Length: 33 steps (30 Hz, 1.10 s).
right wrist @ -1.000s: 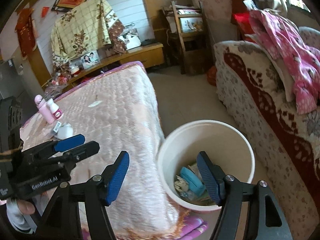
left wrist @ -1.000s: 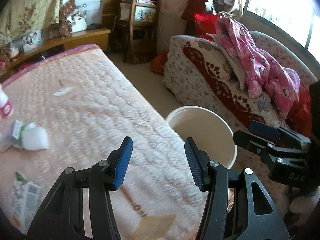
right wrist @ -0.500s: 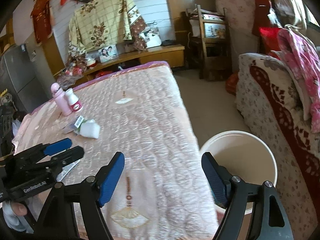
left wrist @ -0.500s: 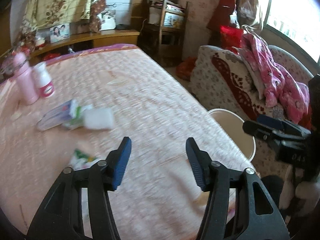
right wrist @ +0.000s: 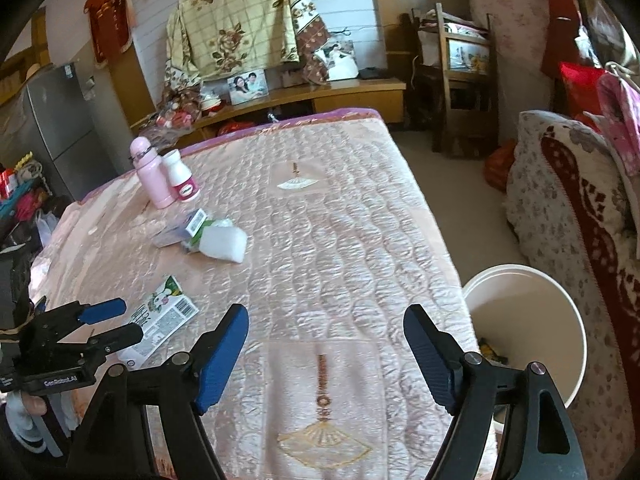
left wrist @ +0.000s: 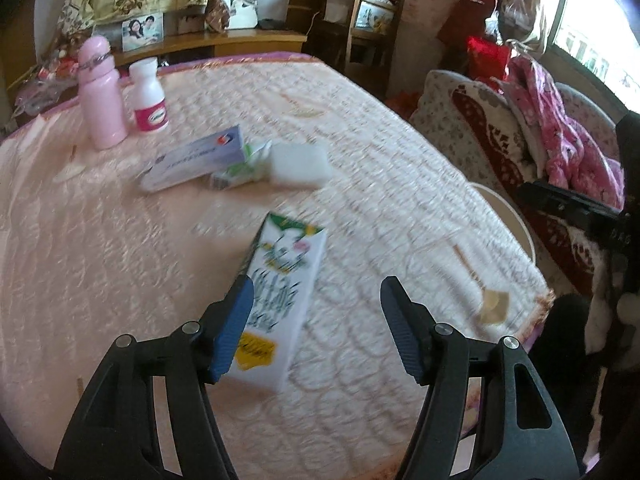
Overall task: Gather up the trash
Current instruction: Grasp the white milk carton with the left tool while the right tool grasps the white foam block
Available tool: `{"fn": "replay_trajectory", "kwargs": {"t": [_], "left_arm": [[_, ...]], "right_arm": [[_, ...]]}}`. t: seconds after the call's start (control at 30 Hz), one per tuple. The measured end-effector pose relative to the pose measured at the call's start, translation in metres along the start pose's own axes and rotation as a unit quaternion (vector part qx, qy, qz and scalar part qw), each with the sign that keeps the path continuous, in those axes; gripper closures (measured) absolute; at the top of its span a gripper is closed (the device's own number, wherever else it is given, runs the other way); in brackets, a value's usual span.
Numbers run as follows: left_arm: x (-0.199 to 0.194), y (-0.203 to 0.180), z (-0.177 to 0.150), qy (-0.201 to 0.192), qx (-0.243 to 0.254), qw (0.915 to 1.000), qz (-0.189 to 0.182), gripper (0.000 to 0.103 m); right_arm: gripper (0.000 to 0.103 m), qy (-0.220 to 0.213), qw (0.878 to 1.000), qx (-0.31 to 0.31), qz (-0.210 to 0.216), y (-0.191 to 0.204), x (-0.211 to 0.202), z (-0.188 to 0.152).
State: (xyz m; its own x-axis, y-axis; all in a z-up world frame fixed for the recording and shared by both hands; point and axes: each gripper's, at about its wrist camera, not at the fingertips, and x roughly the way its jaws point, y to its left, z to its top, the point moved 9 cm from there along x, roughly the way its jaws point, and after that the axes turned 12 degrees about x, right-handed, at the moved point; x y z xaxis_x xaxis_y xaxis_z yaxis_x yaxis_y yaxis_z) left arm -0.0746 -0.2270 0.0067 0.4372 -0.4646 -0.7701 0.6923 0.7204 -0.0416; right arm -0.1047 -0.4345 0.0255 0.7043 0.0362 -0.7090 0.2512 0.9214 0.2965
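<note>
Over quilted table (left wrist: 120,240), left gripper (left wrist: 316,320) tilted down, jaws opening above carton (left wrist: 280,280)

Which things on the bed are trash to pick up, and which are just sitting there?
Trash job:
- milk carton, lying flat
- blue-and-white box
- crumpled green-and-white wrapper
- white foam block
- white bucket beside the bed, for the trash

Probably just sitting there:
- pink bottle, upright
- white bottle, upright
</note>
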Motion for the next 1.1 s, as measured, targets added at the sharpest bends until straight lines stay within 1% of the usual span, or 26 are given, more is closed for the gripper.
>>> {"fn": "replay_trajectory", "kwargs": {"t": [0.17,0.23,0.33,0.4,0.43,0.53,0.57,0.6,0.7,0.83,0.93,1.1], "left_arm": [[0.010,0.009,-0.009,0.016,0.004,0.9997,0.016,0.038],[0.015,0.013,-0.009,0.015,0.014,0.9992,0.034,0.037],[0.025,0.014,-0.010,0.025,0.013,0.9992,0.030,0.037],[0.032,0.015,-0.009,0.028,0.018,0.9985,0.044,0.037],[0.036,0.016,-0.009,0.034,0.017,0.9982,0.046,0.037],[0.045,0.025,-0.011,0.044,-0.006,0.9982,0.041,0.038],[0.046,0.028,-0.012,0.043,-0.018,0.9982,0.038,0.040],[0.045,0.034,-0.013,0.038,-0.034,0.9981,0.036,0.047],[0.038,0.052,-0.017,0.031,-0.069,0.9962,0.044,0.047],[0.025,0.080,-0.021,0.018,-0.109,0.9918,0.065,0.047],[0.021,0.092,-0.021,0.015,-0.122,0.9896,0.074,0.047],[0.026,0.095,-0.020,0.021,-0.116,0.9892,0.088,0.047]], "right_arm": [[0.025,0.012,1.000,-0.004,0.006,0.008,0.008,-0.006],[0.025,0.017,1.000,-0.005,0.009,0.012,0.011,-0.008],[0.025,0.024,1.000,-0.011,0.012,0.017,0.016,-0.012],[0.025,0.030,0.999,-0.014,0.014,0.022,0.020,-0.014],[0.025,0.032,0.999,-0.015,0.016,0.024,0.022,-0.015],[0.025,0.041,0.999,-0.019,0.027,0.035,0.031,-0.017],[0.025,0.046,0.998,-0.021,0.031,0.038,0.035,-0.018],[0.025,0.052,0.998,-0.022,0.035,0.043,0.040,-0.019],[0.025,0.069,0.996,-0.026,0.054,0.061,0.061,-0.020],[0.025,0.084,0.994,-0.032,0.060,0.082,0.093,-0.015],[0.025,0.091,0.993,-0.030,0.063,0.099,0.121,-0.007],[0.025,0.097,0.994,-0.027,0.048,0.124,0.164,0.005]]}}
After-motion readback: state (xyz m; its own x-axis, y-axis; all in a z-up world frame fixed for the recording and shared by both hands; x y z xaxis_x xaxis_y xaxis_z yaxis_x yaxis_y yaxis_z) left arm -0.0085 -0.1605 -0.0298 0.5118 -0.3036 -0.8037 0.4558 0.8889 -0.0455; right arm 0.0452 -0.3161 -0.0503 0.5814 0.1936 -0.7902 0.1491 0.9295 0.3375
